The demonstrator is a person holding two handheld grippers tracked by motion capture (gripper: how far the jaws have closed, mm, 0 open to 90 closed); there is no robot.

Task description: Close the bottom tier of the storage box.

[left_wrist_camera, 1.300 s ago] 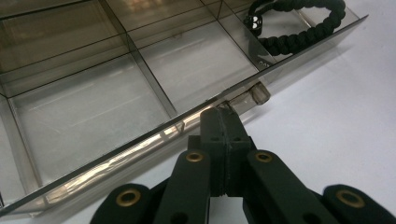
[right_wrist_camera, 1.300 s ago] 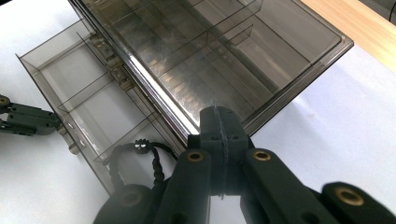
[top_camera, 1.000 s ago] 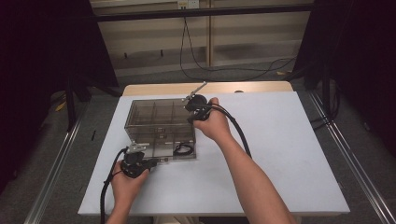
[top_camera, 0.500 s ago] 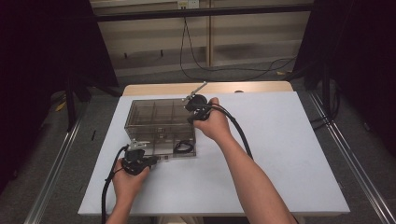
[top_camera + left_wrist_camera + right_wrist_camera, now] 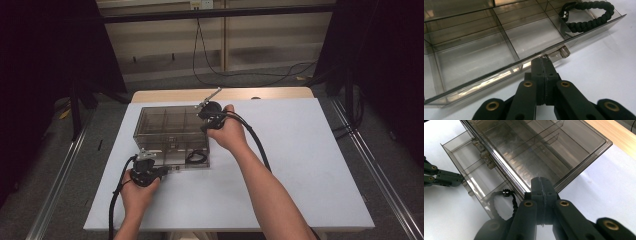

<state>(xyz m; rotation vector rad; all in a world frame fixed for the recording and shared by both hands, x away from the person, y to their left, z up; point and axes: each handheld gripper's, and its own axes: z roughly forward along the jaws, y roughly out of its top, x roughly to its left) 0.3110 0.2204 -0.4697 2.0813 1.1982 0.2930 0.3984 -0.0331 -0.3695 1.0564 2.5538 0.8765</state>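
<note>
Left tongs point(image 5: 541, 65) are pressed fully together, tips right at the front wall of the drawer point(image 5: 499, 72), next to its small knob point(image 5: 564, 52); whether they actually pinch the thin clear edge I cannot tell. In the high view the left tongs point(image 5: 167, 170) sit at the near left corner of the clear plastic organizer box point(image 5: 165, 122), which rests on the white counter point(image 5: 310, 165) towards its left half, with the drawer point(image 5: 192, 161) pulled out on the person's side. A black braided cord point(image 5: 589, 17) lies coiled in the end compartment of that drawer, seen in the high view point(image 5: 196, 158) at its right end. Over to the right tongs point(image 5: 542, 185): closed tight as well, nothing between them, tips down against the near edge of the box top point(image 5: 541, 152), close to the corner. From that gripper's camera the drawer point(image 5: 471, 170) juts out below the box, the cord point(image 5: 502, 200) curled in its nearest cell, and the left tongs point(image 5: 461, 180) come in from the left edge to meet the drawer front. In the high view the right tongs point(image 5: 204, 129) rest on the box's right side. Against the pictures from a second and half a second back: no change, both hands parked where they were, drawer out the same amount, cord unmoved
</note>
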